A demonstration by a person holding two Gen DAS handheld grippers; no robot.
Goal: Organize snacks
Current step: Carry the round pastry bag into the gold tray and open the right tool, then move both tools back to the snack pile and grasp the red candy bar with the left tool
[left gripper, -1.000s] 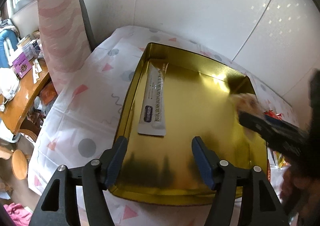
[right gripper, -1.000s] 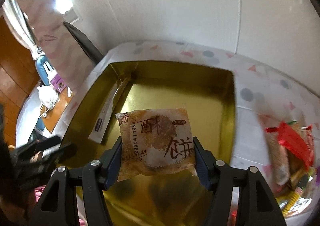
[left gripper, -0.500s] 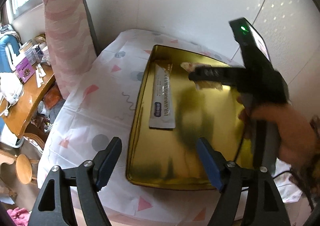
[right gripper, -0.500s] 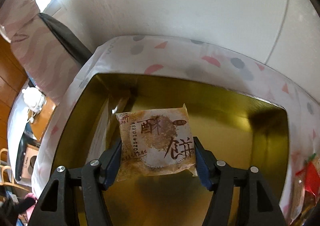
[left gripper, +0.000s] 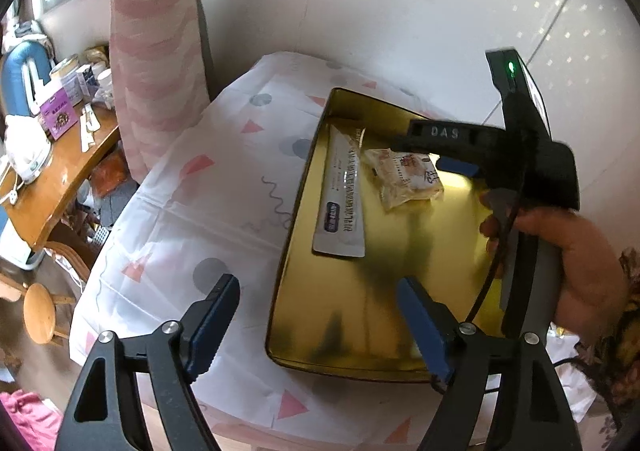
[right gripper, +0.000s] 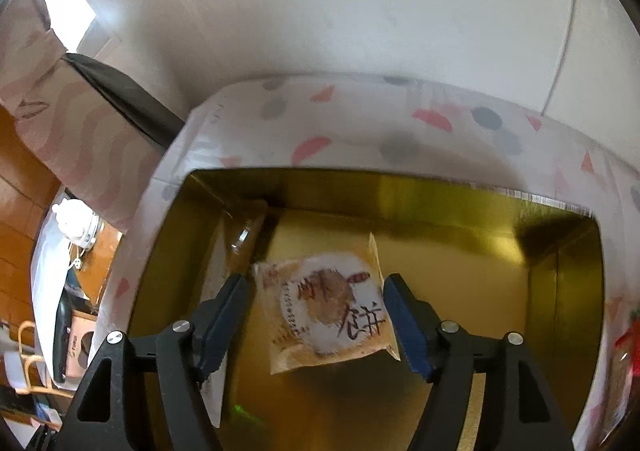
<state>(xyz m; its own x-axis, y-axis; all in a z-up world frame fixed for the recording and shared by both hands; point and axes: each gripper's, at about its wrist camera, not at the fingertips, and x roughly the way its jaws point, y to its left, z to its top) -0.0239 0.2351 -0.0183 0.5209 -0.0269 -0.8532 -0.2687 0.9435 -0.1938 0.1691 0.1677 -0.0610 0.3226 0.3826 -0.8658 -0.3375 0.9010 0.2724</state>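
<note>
The gold tin tray [left gripper: 304, 335] serves as the landmark, sitting on a white tablecloth [left gripper: 208, 187] printed with pink triangles and grey dots.

Left of the tray's near corner hangs the left gripper [left gripper: 316, 327], its blue-padded fingers [left gripper: 212, 323] spread wide apart and holding nothing; one finger sits over the cloth outside the tray's left wall, the other over the tray's near floor.

Inside the tray, along its left wall, lies a long white stick sachet [left gripper: 342, 203], flat and lengthwise. It looks light and thin, with a slick film surface, so a pinch across its narrow width would suit it better than a grip along its length.

Just right of the sachet, toward the tray's far end, is the pastry packet [right gripper: 328, 311], a square clear-and-orange wrapper with a round flaky cake inside. In the right wrist view it sits tilted between the two pads, and neither pad appears to press on it; in the left wrist view it seems to rest on the tray floor. The right gripper [right gripper: 316, 323] therefore looks parted around the packet, not clamped.

The packet is probably light, with a puffy, slippery wrapper and a crumbly cake that would crack under a hard squeeze. The safest hold is a gentle one across the flat sides or by a crimped seam edge.

Past the tray's right wall, a red wrapper [right gripper: 628, 335] peeks in, too cut off to identify.
</note>
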